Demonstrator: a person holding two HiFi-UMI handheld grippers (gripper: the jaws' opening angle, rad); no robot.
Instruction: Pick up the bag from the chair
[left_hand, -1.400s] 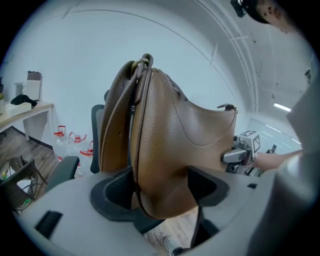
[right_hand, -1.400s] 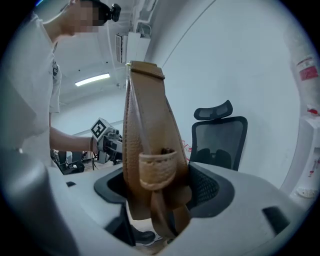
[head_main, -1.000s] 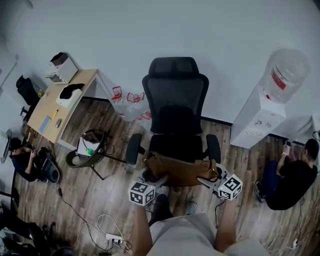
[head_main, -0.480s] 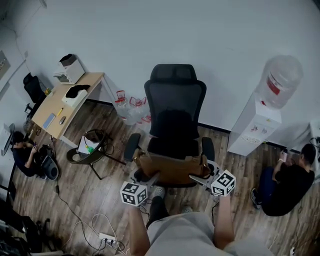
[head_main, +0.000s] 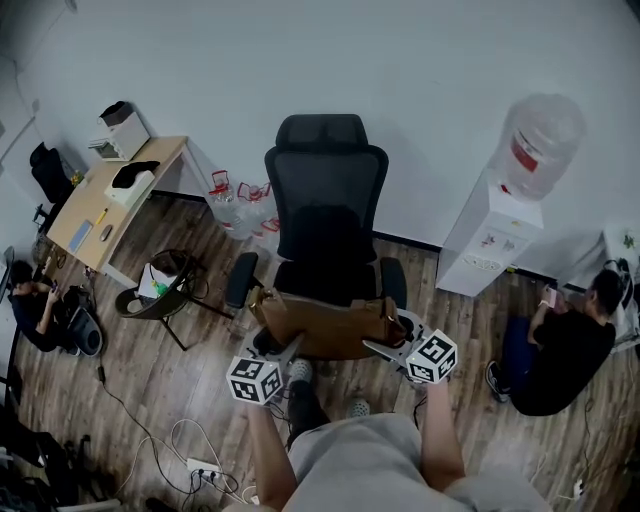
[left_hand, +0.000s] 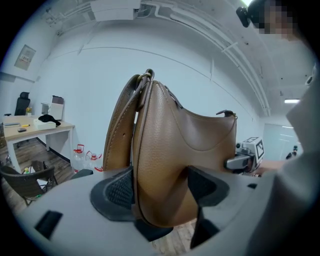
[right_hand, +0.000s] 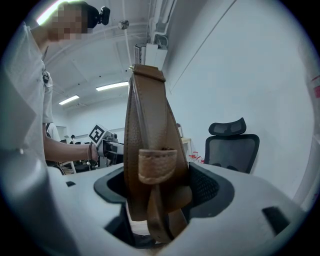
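The brown leather bag (head_main: 320, 328) hangs between my two grippers, just in front of the black office chair (head_main: 328, 215) and at the height of its seat front. My left gripper (head_main: 286, 350) is shut on the bag's left end; in the left gripper view the bag (left_hand: 170, 150) fills the gap between the jaws of the left gripper (left_hand: 160, 192). My right gripper (head_main: 380, 348) is shut on the right end. In the right gripper view the bag's strap end (right_hand: 152, 165) is pinched by the right gripper (right_hand: 157, 195), with the chair (right_hand: 232, 147) behind.
A wooden desk (head_main: 105, 200) stands at the left, with a small chair (head_main: 160, 295) near it. A water dispenser (head_main: 505, 220) stands at the right wall. One person (head_main: 560, 345) sits on the floor at the right, another person (head_main: 30, 310) at the left. Cables and a power strip (head_main: 200, 465) lie on the floor.
Both grippers have risen and drawn back from the chair together, carrying the bag off the seat's front edge. Neither grip has altered.
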